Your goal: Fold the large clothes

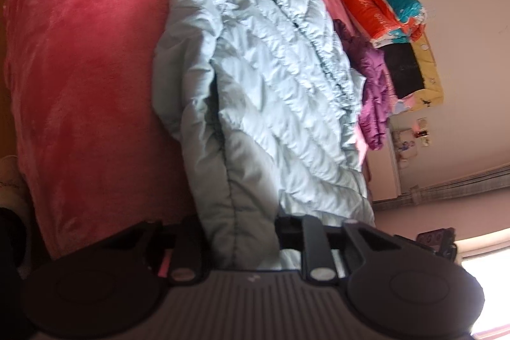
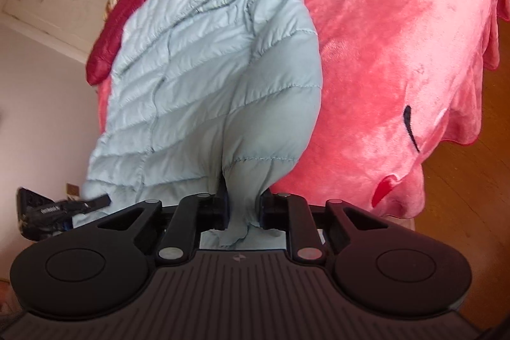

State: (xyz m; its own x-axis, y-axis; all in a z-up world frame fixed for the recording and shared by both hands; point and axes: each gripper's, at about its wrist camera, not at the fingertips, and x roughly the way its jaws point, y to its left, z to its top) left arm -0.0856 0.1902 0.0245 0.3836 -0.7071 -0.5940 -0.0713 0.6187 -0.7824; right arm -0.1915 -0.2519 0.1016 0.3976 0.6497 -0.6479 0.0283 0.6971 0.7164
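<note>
Pale-blue down jacket [image 2: 204, 75] on pink blanket [image 2: 398, 53] | right gripper [image 2: 243, 209], left gripper [image 1: 242, 231] both clamp hem | next: fold hem toward collar

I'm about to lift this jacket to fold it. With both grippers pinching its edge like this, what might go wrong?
1. The right gripper holds only a thin bunch of slick fabric from the jacket; it may slip out.
2. The left gripper grips a puffy seam, so the padding could pull free.
3. Dragging may ruffle the pink blanket underneath.
</note>
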